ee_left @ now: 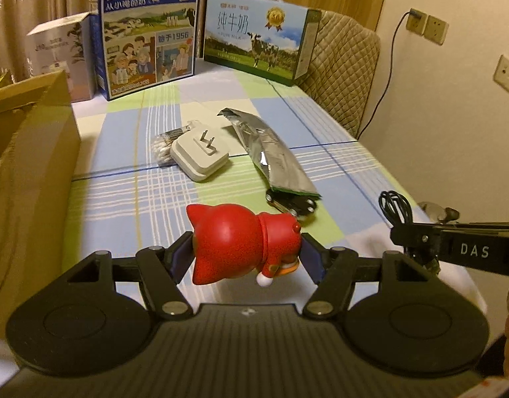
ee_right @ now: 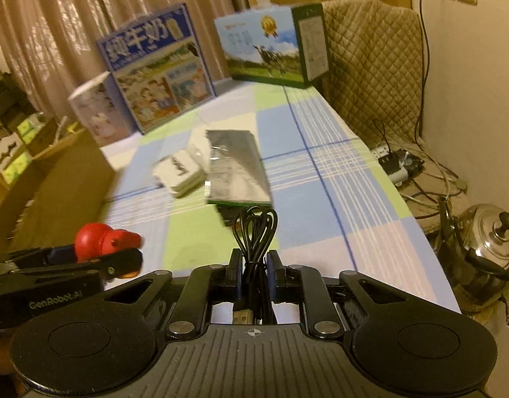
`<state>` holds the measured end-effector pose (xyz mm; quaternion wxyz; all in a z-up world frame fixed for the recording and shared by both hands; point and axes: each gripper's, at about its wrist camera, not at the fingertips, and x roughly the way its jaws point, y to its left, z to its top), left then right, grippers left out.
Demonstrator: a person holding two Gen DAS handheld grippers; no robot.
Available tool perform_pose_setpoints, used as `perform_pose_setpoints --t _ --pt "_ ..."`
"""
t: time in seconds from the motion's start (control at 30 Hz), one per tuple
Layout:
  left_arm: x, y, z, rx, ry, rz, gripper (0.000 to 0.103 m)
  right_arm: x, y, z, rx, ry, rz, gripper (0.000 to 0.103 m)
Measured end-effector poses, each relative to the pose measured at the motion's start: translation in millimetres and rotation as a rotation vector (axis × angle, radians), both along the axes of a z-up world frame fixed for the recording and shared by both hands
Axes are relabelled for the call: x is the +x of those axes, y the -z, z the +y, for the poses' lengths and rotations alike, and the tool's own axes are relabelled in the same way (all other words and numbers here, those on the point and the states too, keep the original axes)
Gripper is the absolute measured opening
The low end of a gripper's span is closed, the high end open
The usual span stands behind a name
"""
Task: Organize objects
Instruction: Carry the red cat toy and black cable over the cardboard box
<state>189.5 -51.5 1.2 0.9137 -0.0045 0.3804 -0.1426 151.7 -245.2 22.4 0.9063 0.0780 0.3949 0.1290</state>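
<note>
My left gripper (ee_left: 246, 248) is shut on a red cat figurine (ee_left: 241, 242), held above the checked tablecloth (ee_left: 128, 192); the figurine also shows at the left of the right wrist view (ee_right: 102, 240). My right gripper (ee_right: 253, 270) is shut on a coiled black USB cable (ee_right: 254, 235), which also shows in the left wrist view (ee_left: 395, 207). On the table lie a white plug adapter (ee_left: 201, 157), a pack of cotton swabs (ee_left: 165, 147), a silver foil pouch (ee_left: 271, 152) and a small dark toy car (ee_left: 292, 204) half under the pouch.
An open cardboard box (ee_left: 32, 152) stands at the left table edge. Two milk cartons (ee_left: 148, 30) (ee_left: 257, 38) and a white box (ee_left: 62, 56) stand at the back. A quilted chair (ee_left: 344, 66), power strip (ee_right: 392, 162) and steel kettle (ee_right: 483, 252) are to the right.
</note>
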Motion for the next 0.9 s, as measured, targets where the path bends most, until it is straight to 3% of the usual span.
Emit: perform_pose_setpoints --t 0.43,0.9 --pt "-88.4 -55.6 27.2 0.013 -0.042 -0.044 0.063 -74.1 -37.9 19.2 0.031 -0.066 -0.062 0.011" --pt "-135.6 -83.0 69.5 -0.020 -0.112 -0.070 0.063 -106.7 -60.9 55.5 0.027 -0.145 -0.105 0.011"
